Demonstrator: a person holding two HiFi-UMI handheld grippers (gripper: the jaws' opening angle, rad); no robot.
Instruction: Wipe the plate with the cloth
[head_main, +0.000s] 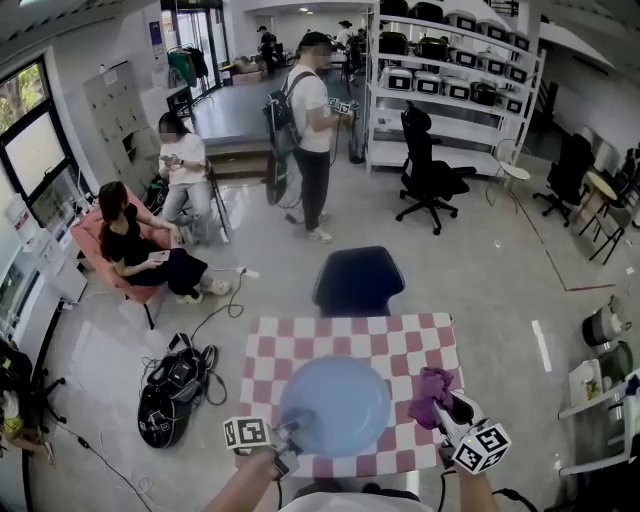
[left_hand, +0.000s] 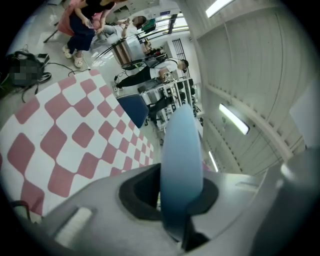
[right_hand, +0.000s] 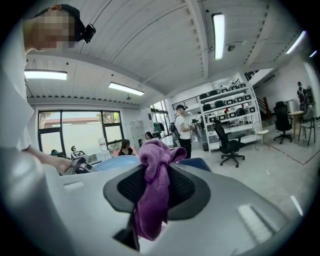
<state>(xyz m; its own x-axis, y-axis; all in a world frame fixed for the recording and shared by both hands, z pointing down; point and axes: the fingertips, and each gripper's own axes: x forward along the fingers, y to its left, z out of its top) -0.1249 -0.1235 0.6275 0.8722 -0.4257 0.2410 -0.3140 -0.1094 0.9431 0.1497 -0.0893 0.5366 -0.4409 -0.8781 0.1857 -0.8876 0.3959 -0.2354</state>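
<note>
A round light-blue plate (head_main: 336, 406) hangs just above the red-and-white checkered table (head_main: 300, 350). My left gripper (head_main: 283, 442) is shut on its near-left rim. In the left gripper view the plate (left_hand: 181, 165) stands edge-on between the jaws. My right gripper (head_main: 449, 412), to the right of the plate, is shut on a crumpled purple cloth (head_main: 431, 392). The cloth (right_hand: 152, 190) bunches up out of the jaws in the right gripper view, where the plate (right_hand: 117, 162) shows to the left behind it. Cloth and plate are apart.
A dark blue chair (head_main: 358, 280) stands at the table's far edge. A black bag (head_main: 175, 390) with cables lies on the floor to the left. Several people (head_main: 312, 130) sit or stand further back. Shelving (head_main: 455, 80) and office chairs (head_main: 430, 170) fill the far right.
</note>
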